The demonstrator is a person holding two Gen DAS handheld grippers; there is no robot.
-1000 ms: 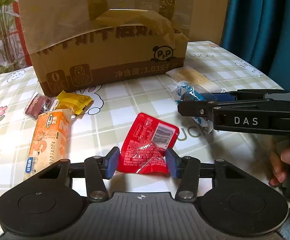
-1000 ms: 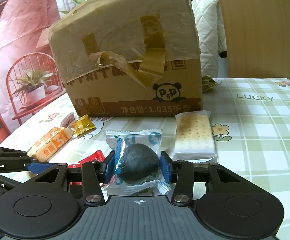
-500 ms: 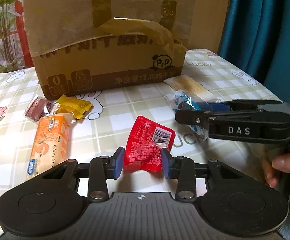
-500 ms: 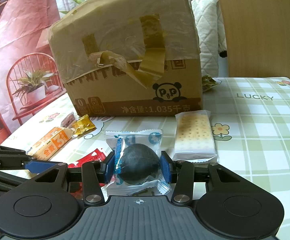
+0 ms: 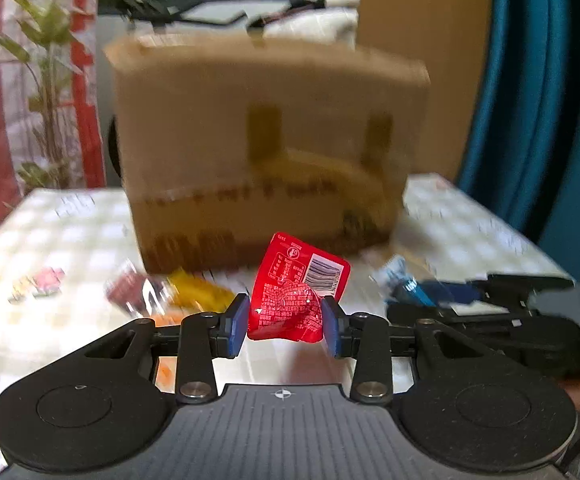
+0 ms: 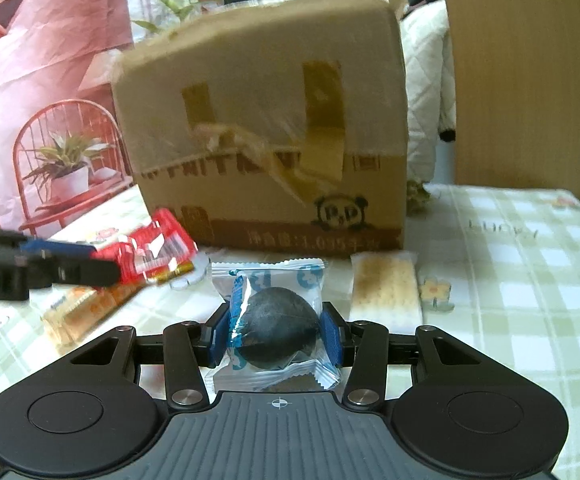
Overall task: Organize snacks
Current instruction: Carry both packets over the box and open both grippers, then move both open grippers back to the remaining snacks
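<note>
My left gripper point(image 5: 285, 325) is shut on a red snack packet point(image 5: 296, 294) and holds it lifted above the table, in front of the taped cardboard box point(image 5: 265, 152). It also shows in the right wrist view point(image 6: 149, 252), at the left. My right gripper point(image 6: 275, 334) is shut on a clear blue-printed packet with a dark round snack point(image 6: 275, 332), held just above the table. The box point(image 6: 261, 128) stands straight ahead of it. The right gripper's packet shows blurred in the left wrist view point(image 5: 404, 284).
On the checked tablecloth point(image 6: 510, 280) lie a cracker packet point(image 6: 384, 288), an orange biscuit pack point(image 6: 77, 312), a yellow packet point(image 5: 197, 290) and a dark red packet point(image 5: 133, 290). A blue curtain point(image 5: 550, 100) hangs right; a wooden panel point(image 6: 518, 72) stands behind.
My left gripper closed on the red packet and lifted it off the table toward the box. My right gripper also rose with the dark snack packet.
</note>
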